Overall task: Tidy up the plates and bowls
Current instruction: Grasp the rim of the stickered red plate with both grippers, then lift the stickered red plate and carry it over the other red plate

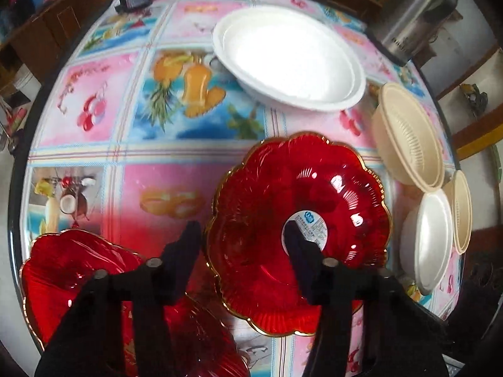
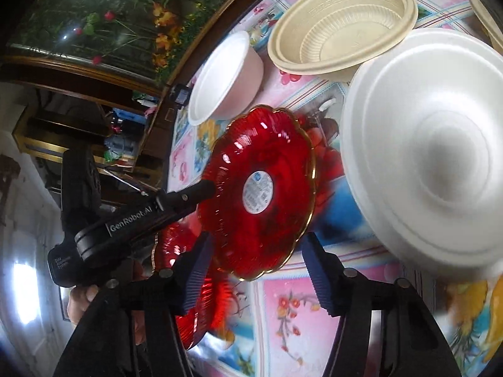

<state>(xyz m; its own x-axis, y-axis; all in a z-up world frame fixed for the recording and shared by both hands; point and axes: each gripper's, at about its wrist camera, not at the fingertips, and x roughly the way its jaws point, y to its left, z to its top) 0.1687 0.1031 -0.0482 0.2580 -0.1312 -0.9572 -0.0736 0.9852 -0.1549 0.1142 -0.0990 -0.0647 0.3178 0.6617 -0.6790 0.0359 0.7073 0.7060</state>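
Note:
A red glass plate [image 1: 298, 188] with a scalloped gold rim and a round sticker lies on the fruit-print tablecloth [image 1: 125, 94]. My left gripper [image 1: 242, 232] is open and straddles the plate's left rim, with one finger outside the rim and the other over the sticker. In the right wrist view the same red plate [image 2: 257, 172] has its near edge between the fingers of my open right gripper [image 2: 257, 238]; neither pad visibly presses on it. The left gripper's finger [image 2: 201, 190] reaches the plate from the left. A second red plate [image 1: 78, 282] lies beside it, also seen as the second red plate [image 2: 188, 301].
A large white foam bowl [image 1: 289, 56] stands further back. Beige ribbed bowls [image 1: 408, 135] and a smaller white bowl [image 1: 430, 238] crowd the right edge. A steel flask [image 1: 421, 12] and a black adapter [image 1: 133, 0] sit near the far rim. A hand [image 2: 81, 298] holds the left gripper.

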